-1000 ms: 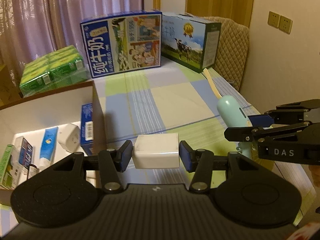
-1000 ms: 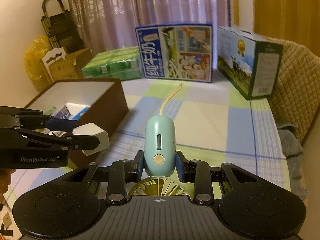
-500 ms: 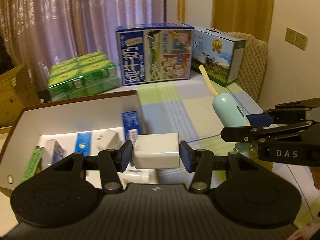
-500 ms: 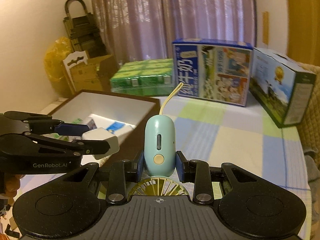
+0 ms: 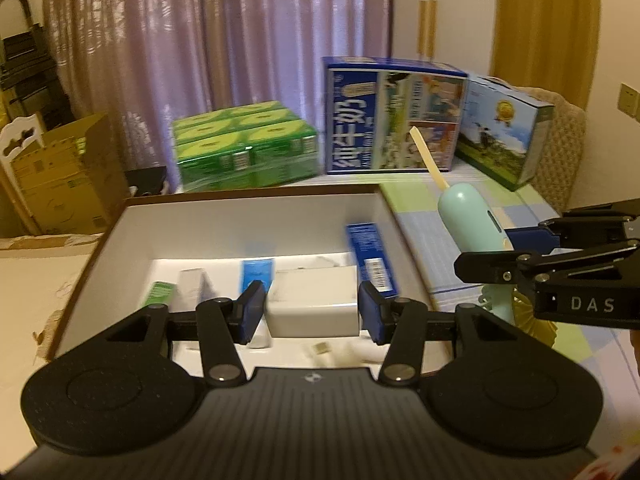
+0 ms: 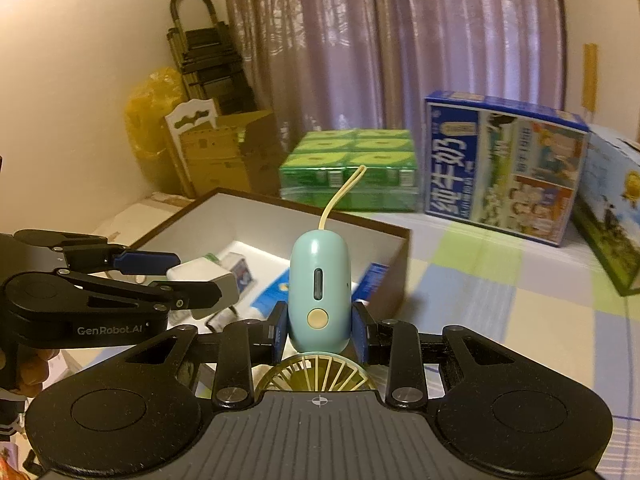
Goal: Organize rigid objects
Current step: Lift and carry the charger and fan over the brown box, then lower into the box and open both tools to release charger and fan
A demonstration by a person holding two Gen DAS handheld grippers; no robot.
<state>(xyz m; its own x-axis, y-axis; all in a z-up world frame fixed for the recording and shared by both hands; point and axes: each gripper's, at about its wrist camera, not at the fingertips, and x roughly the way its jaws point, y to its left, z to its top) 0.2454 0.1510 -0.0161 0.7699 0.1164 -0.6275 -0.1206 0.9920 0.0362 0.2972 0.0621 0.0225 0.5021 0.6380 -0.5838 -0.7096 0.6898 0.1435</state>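
Surface: checked cloth [image 6: 500,280] in green, blue and cream squares
Near side: open brown box [image 5: 240,216] with white lining — small packets inside
Far side: green drink pack [image 5: 244,152], blue milk carton box [image 5: 392,120], second printed box [image 5: 504,128] — side by side

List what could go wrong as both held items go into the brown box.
1. The left gripper holds the white block above small cartons in the box; dropped there, it may land crooked on them.
2. The right gripper pinches only the fan handle, so its head or strap could snag the box wall.
3. The grippers are close together and could collide.
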